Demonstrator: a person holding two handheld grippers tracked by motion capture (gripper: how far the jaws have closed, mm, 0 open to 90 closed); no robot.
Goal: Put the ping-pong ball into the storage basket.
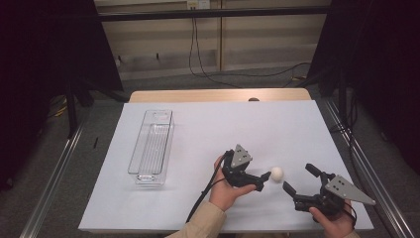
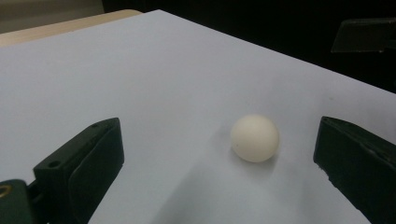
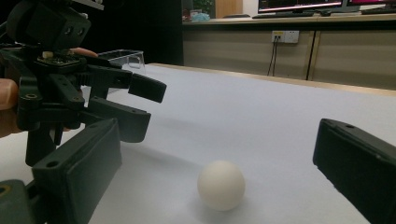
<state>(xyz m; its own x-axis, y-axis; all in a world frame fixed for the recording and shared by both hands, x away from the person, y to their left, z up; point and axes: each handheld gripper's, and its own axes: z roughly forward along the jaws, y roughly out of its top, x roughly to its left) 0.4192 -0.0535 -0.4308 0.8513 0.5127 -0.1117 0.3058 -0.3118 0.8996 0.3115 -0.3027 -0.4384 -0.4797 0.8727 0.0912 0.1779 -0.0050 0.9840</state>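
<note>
White tabletop: round ball btwn open L tongs, R tongs.

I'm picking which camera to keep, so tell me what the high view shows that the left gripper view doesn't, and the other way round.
High view alone: the clear plastic bin at the sheet's left, the person's hands, the left gripper and the right gripper, both open, with the white ball between them. Left gripper view alone: a close look at the ball lying untouched between its own spread jaws, nearer one of them. Both share the ball and the white sheet.
</note>
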